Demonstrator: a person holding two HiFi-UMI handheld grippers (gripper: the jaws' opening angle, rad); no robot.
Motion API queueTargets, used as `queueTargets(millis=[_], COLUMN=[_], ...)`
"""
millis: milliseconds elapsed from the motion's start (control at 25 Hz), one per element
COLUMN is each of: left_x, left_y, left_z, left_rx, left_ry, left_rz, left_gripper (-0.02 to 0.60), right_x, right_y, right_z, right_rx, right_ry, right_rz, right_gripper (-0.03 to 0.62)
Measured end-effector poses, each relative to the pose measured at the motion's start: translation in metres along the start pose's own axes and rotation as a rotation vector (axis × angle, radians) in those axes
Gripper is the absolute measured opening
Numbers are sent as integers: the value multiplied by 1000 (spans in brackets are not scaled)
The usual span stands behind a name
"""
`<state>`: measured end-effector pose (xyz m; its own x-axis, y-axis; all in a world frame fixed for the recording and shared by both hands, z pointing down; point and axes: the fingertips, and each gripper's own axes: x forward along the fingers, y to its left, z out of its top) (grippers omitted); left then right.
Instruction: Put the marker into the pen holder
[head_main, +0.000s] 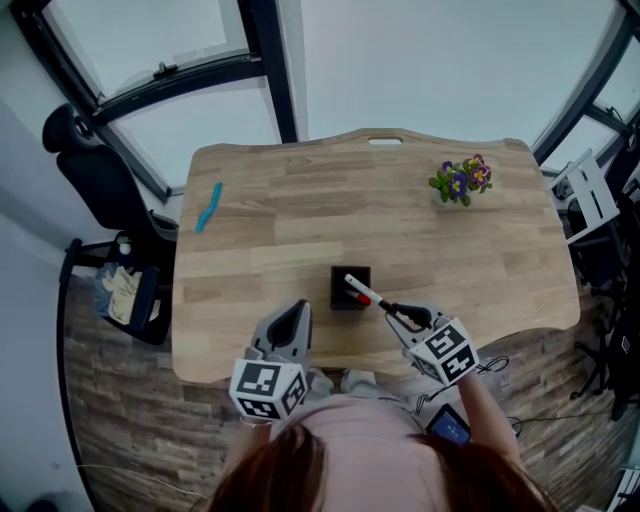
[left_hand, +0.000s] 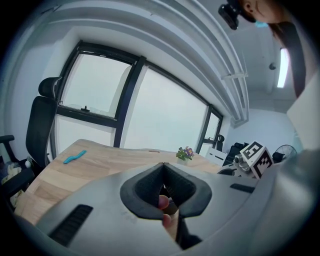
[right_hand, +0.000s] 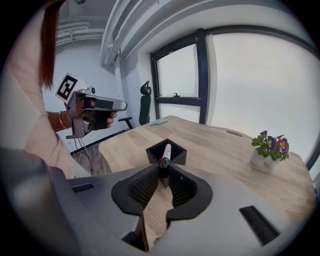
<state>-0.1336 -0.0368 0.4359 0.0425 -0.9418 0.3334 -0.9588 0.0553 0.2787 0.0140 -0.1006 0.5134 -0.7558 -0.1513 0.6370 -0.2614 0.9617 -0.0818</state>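
Observation:
The marker, white with a red band and black end, is clamped at its black end in my right gripper and slants up-left over the black square pen holder; its free end hangs above the holder's opening. From the right gripper view the marker points straight at the holder, pinched between the tips of my right gripper. My left gripper hovers over the table's near edge, left of the holder, its jaws together with nothing in them; that left gripper shows the same closed tips.
On the wooden table a blue strip-shaped object lies at the far left and a small pot of purple flowers stands at the far right. A black office chair stands off the left edge. Windows run behind the table.

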Motion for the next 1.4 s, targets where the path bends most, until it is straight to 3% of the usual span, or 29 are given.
queueTargets(millis=[480,1400], left_x=[-12,-19], left_y=[19,40], left_z=[-4,-5], left_rx=[-42,-80], left_ry=[-20,-32], left_rz=[49,81], left_gripper=[1,1], right_x=[15,59], right_y=[-8,-9], right_z=[5,10], right_rx=[6,29], right_ry=[84,122], right_rz=[20,43], right_gripper=[58,58])
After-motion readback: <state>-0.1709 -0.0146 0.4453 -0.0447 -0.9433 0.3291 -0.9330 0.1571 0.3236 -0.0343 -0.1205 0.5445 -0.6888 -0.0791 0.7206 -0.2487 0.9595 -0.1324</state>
